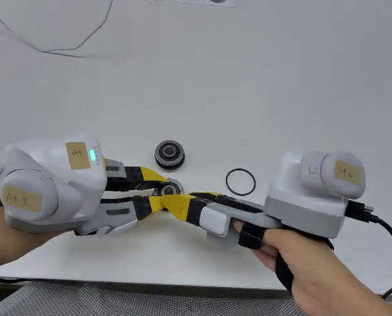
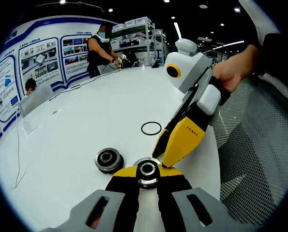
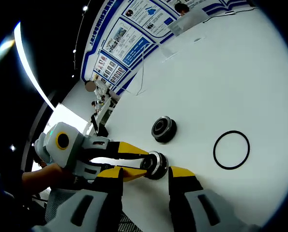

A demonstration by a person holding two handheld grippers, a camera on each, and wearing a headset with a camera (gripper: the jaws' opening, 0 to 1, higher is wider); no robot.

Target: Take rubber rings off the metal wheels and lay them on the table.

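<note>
Hands: at the near edge of the white table [image 1: 261, 99], the person's left hand [image 1: 4, 237] and right hand [image 1: 301, 263] each hold a white gripper body.
Left gripper [image 2: 147, 172]: comes in from the left, its yellow-tipped jaws clenched on a small metal wheel [image 2: 147, 169] with a silver rim and dark centre.
Right gripper [image 3: 150, 172]: reaches in from the right, jaws spread apart and grasping nothing; the same wheel sits just ahead of and between their yellow tips.
Held wheel: near the middle of the table's near edge, where the two sets of jaws meet. I cannot tell whether rubber is on it.
Loose ring: a thin black rubber ring [image 1: 240, 182] lies flat on the table, right of the held wheel and slightly farther, touching nothing.
Second wheel: a darker metal wheel [image 1: 170, 154] sits alone just beyond the held one.
Cable: a thin grey cable [image 1: 51, 47] curves across the far left.
</note>
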